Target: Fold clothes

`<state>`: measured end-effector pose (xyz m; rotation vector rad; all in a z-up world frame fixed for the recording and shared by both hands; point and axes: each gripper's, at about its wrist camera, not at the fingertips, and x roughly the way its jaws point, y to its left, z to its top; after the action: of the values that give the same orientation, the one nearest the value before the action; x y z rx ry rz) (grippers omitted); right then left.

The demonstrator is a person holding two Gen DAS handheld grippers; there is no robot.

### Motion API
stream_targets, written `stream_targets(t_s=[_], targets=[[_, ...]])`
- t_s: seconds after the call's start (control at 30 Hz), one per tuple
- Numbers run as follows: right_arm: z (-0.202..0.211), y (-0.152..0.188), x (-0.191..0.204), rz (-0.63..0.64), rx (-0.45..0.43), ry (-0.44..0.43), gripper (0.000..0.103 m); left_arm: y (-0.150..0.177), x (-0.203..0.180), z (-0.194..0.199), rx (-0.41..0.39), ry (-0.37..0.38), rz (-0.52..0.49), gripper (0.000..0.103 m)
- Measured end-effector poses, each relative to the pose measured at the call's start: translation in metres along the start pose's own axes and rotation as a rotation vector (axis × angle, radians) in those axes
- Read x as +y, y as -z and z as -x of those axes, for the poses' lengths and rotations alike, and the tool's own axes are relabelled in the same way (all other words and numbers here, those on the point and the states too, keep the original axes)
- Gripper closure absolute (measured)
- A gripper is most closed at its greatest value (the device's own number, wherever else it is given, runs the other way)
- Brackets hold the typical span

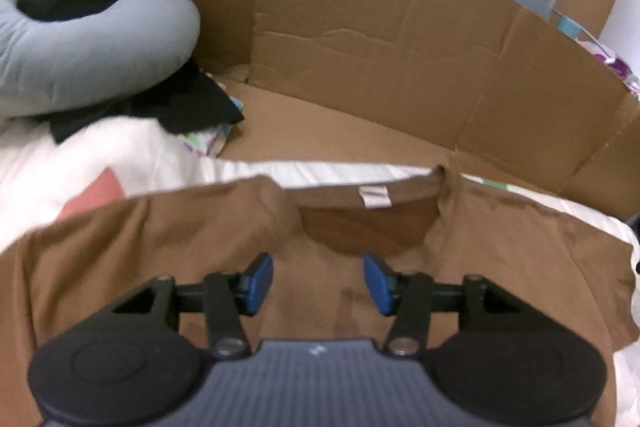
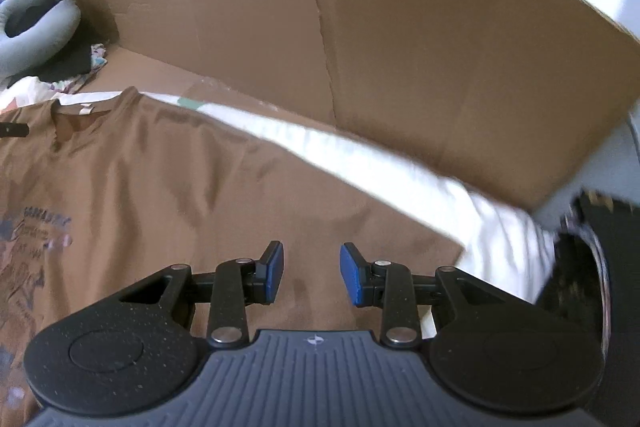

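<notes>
A brown T-shirt lies spread flat, front up, on a white sheet, with a cardboard wall standing behind it. The left claw points steeply down over the shirt's chest just below the neckline, where a white label shows. Its blue pads stand apart with nothing between them, only cloth beneath. The right claw tilts down likewise over the shirt's plain side, near its edge by the sheet; its jaws are parted a little less and hold nothing. A printed graphic lies to its left. A grey neck pillow rests on dark clothes at the far left.
</notes>
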<state>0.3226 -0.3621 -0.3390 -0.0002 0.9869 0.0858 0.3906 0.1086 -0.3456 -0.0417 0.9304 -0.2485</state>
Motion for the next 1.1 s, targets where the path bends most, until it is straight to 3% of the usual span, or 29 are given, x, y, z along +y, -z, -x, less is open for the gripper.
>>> stream_targets(t_s=[0.4, 0.73, 0.77, 0.8, 0.83, 1.1], targets=[[0.014, 0.081, -0.018, -0.192, 0.048, 0.043, 0.065, 0.078, 0.015, 0.089, 0.069, -0.066, 0.075, 0.047], [-0.010, 0.116, -0.024, -0.392, 0.009, -0.024, 0.065, 0.143, 0.045, 0.146, 0.146, -0.136, 0.182, 0.046], [-0.012, 0.116, -0.025, -0.398, 0.004, -0.033, 0.067, 0.148, 0.049, 0.150, 0.154, -0.146, 0.189, 0.046], [-0.013, 0.115, -0.027, -0.402, 0.005, -0.038, 0.089, 0.153, 0.052, 0.153, 0.160, -0.156, 0.192, 0.046], [-0.014, 0.113, -0.028, -0.403, 0.008, -0.040, 0.098, 0.158, 0.055, 0.156, 0.168, -0.166, 0.198, 0.046], [-0.005, 0.098, -0.036, -0.349, 0.013, 0.068, 0.100, 0.186, 0.083, 0.173, 0.218, -0.228, 0.251, 0.046]])
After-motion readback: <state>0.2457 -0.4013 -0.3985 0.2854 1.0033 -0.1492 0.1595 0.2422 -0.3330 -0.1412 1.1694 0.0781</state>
